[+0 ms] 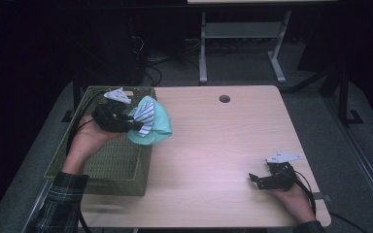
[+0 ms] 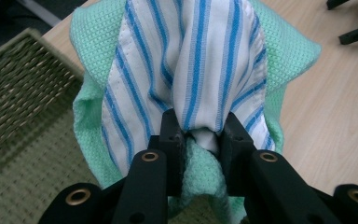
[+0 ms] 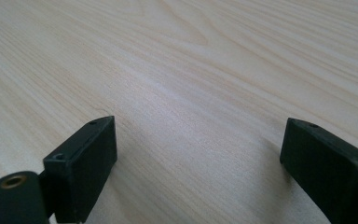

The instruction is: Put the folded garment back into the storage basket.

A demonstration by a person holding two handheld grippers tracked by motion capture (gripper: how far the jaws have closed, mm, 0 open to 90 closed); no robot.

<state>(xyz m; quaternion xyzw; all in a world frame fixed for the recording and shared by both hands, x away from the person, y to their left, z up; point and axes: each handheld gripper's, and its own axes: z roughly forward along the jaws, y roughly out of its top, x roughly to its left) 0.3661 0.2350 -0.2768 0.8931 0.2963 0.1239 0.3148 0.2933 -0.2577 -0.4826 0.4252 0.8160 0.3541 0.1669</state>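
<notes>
Green waffle-weave cloth (image 2: 289, 60) and a white cloth with blue stripes (image 2: 191, 60) hang bunched together from the left gripper (image 2: 200, 133), whose jaws are clamped on a pinch of both fabrics. In the high view the bundle (image 1: 150, 121) sits at about 10 o'clock on the table (image 1: 223, 145), held over the right rim of the woven basket (image 1: 102, 165), half above the basket and half above the tabletop.

Right gripper (image 1: 262, 178) rests at about 4 o'clock, well apart from the cloths, jaws spread wide with bare wood (image 3: 191, 70) between them.

Risks, judged from this moment:
- The grip looks shallow. The striped cloth is caught by a narrow fold, and the green one seems held mostly behind and under it. A quick swing could let the green cloth slip free.
- If released here, the bundle straddles the rim. Part may drape outside and drag the rest onto the table.
- Loose hanging edges could snag on the wicker weave while lowering.
- Cable from the left gripper trails across the basket's far left corner and could catch on the rim.
</notes>
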